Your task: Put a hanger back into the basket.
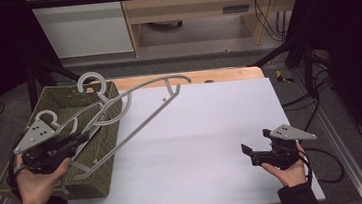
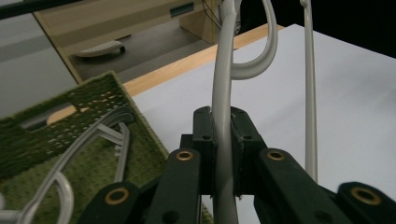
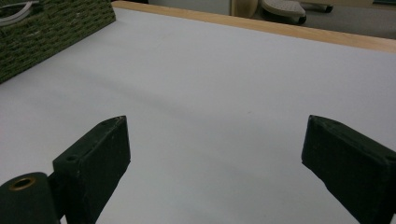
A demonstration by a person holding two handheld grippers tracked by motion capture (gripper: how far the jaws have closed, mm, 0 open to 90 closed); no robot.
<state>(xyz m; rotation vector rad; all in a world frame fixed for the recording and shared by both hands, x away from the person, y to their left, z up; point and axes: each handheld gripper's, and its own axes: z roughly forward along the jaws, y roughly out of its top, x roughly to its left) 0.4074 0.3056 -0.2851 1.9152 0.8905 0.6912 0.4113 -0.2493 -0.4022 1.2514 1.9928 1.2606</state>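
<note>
Grey plastic hanger, tilted, lifted from green basket

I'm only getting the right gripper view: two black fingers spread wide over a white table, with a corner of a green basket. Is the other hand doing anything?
Observer: Yes. The left gripper is shut on a grey hanger, with a thin bar of it pinched between the fingers.
Operator: Where is that hanger sitting?
Observer: It slants from the green basket out over the white table, crossing the basket's rim.
Operator: Is there anything else in the basket?
Observer: At least one more hanger lies inside it, below the one being held.
</note>
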